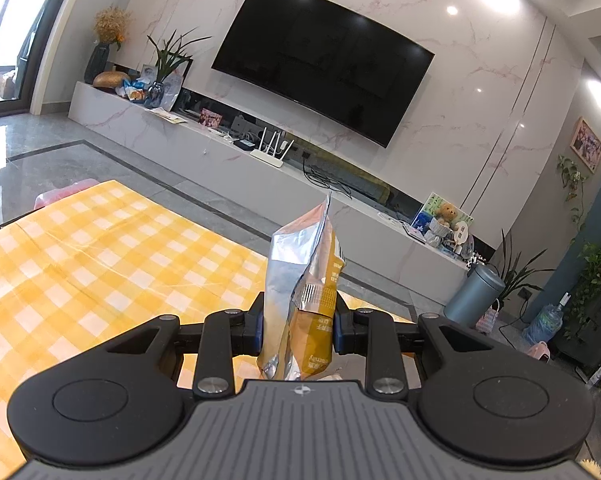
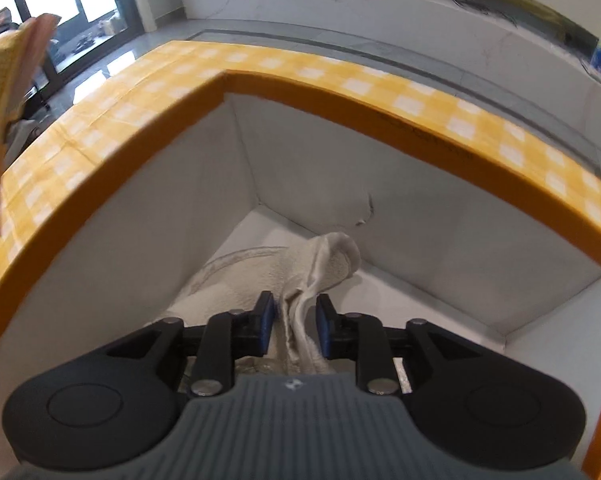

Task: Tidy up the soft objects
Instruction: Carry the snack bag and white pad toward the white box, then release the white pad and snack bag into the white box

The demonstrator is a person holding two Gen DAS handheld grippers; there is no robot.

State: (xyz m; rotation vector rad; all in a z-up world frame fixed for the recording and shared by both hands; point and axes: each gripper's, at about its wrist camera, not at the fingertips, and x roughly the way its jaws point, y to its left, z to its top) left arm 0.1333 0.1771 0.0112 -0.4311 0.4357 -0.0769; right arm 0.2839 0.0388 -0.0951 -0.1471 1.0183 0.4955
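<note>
A silver and yellow foil snack bag point(image 1: 300, 264) stands upright between the blue pads of my left gripper point(image 1: 298, 320), which is shut on its lower half above the yellow checked tablecloth point(image 1: 100, 260). In the right wrist view my right gripper point(image 2: 295, 316) points down into an orange-rimmed box point(image 2: 420, 128) with white inner walls. A cream towel point(image 2: 260, 272) lies crumpled on the box floor. One raised fold of it runs between the right jaws, which stand slightly apart, and the pads do not press on it. A yellow thing point(image 2: 4, 100) hangs at the left edge, blurred.
The box sits on the checked table point(image 2: 100, 128). Beyond the table are grey floor tiles, a long white TV bench point(image 1: 228, 168) with a router, plants and photos, and a wall-mounted TV point(image 1: 320, 60). A grey bin point(image 1: 476, 292) stands at the right.
</note>
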